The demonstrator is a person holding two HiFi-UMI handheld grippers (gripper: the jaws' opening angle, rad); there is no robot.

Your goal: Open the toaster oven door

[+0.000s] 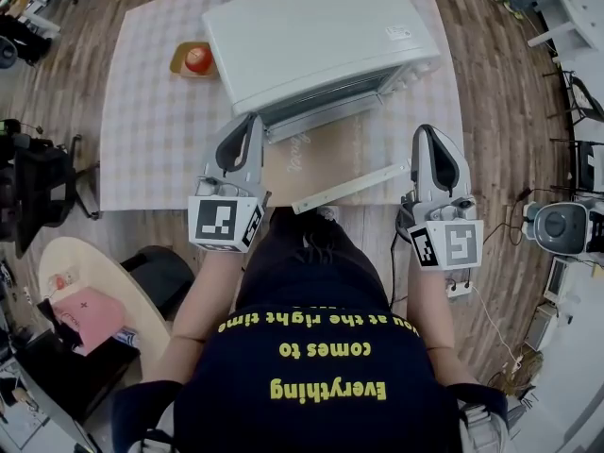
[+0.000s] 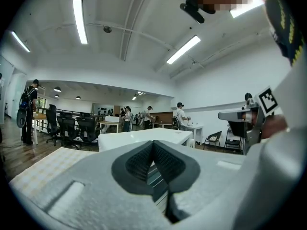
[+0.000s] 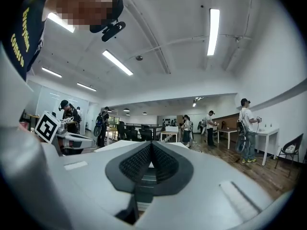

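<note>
Head view looked steeply down on a white toaster oven (image 1: 311,36) at the far side of a checked table (image 1: 151,140). Its tinted door (image 1: 344,154) appeared to lie dropped open toward the person, with the pale handle bar (image 1: 351,186) nearest them. The left gripper (image 1: 251,121) and right gripper (image 1: 427,131) hovered on either side of the door, both with jaws pressed together and nothing between them. A small orange dish (image 1: 193,59) with something red in it sat just left of the oven.
</note>
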